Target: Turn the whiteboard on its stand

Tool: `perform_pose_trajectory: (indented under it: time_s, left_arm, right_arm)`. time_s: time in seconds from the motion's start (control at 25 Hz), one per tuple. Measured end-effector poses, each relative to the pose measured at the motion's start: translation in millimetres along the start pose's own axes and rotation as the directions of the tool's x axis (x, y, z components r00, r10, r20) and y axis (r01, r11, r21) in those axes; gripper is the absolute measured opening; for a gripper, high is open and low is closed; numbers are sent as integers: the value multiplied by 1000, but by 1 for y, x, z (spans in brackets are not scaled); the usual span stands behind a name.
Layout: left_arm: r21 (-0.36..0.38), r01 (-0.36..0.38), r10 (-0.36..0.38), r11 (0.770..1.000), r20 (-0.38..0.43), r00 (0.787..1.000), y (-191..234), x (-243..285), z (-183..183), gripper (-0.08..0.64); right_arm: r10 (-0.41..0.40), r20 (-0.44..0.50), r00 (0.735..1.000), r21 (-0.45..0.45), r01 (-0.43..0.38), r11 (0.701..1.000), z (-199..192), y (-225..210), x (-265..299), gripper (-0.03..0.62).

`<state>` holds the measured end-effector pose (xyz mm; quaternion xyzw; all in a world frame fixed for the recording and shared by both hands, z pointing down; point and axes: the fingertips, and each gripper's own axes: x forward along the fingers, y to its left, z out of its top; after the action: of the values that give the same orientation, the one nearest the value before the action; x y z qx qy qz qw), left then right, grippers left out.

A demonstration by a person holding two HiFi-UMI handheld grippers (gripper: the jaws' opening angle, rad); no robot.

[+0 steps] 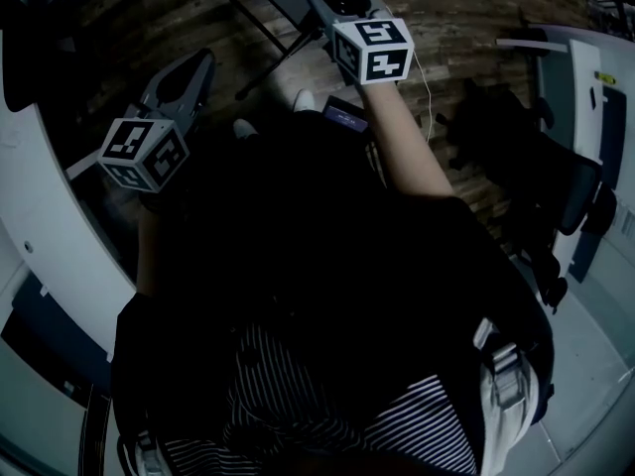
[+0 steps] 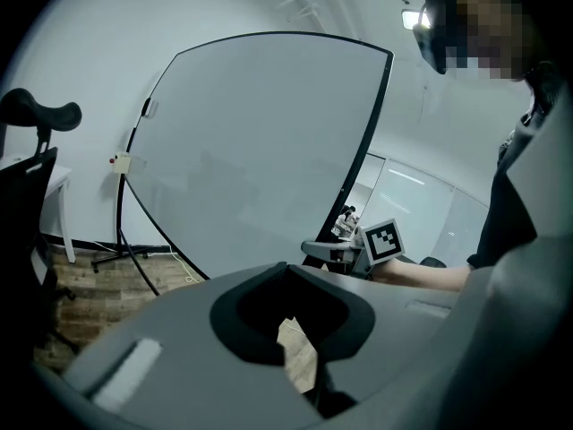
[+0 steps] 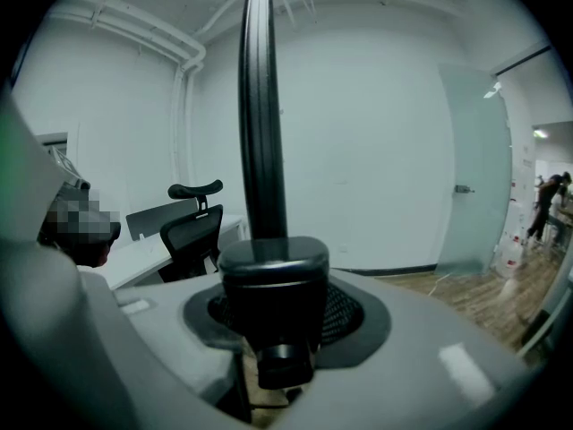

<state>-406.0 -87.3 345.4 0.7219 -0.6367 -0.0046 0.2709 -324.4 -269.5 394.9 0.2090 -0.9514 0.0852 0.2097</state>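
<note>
Black-framed and pale-faced, the whiteboard (image 2: 260,159) stands upright on its stand in front of a white wall, with the stand's legs (image 2: 125,253) on a wood plank floor (image 1: 198,18). In the left gripper view it fills the middle of the picture, its face turned partly toward the camera.

The right gripper (image 3: 273,330) is clamped on the board's side edge. In the right gripper view a black upright frame bar (image 3: 260,106) rises from between the jaws, and a black cylindrical fitting (image 3: 273,280) at the bar's base sits inside the jaw cavity. The left gripper view shows this gripper (image 2: 318,249) touching the frame's lower right edge, with the person's bare forearm (image 2: 430,276) behind it.

The left gripper (image 2: 300,334) is apart from the board. Its jaws are together with nothing between them; only floor shows through the cavity. In the head view it (image 1: 198,67) is held to the left of the right gripper (image 1: 327,3), well apart from it.

A black office chair (image 3: 192,222) stands beside a white desk (image 3: 143,258).
</note>
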Motion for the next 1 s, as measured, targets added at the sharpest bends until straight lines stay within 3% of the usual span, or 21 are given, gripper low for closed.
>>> perform_pose_trajectory:
  time_s: [0.2, 0.4, 0.6, 0.8, 1.0]
  left_arm:
    - [-5, 8, -8, 1000, 4, 1000, -1, 24, 6, 2]
    - [-4, 65, -65, 998, -37, 997, -22, 49, -2, 2]
    - [41, 128, -126, 991, -47, 991, -61, 79, 6, 2]
    - [66, 167, -164, 984, -48, 985, -84, 84, 8, 2]
    - [56, 174, -172, 983, -43, 984, -82, 64, 0, 2]
  right_arm:
    - [-43, -7, 999, 9, 43, 999, -6, -45, -22, 169]
    - [-62, -14, 998, 25, 63, 998, -15, -61, -38, 169]
    - [-17, -44, 999, 17, 18, 1000, -19, -57, -42, 170]
    - [78, -56, 995, 64, -75, 995, -24, -54, -66, 207]
    - [75, -43, 996, 96, -70, 993, -32, -43, -103, 210]
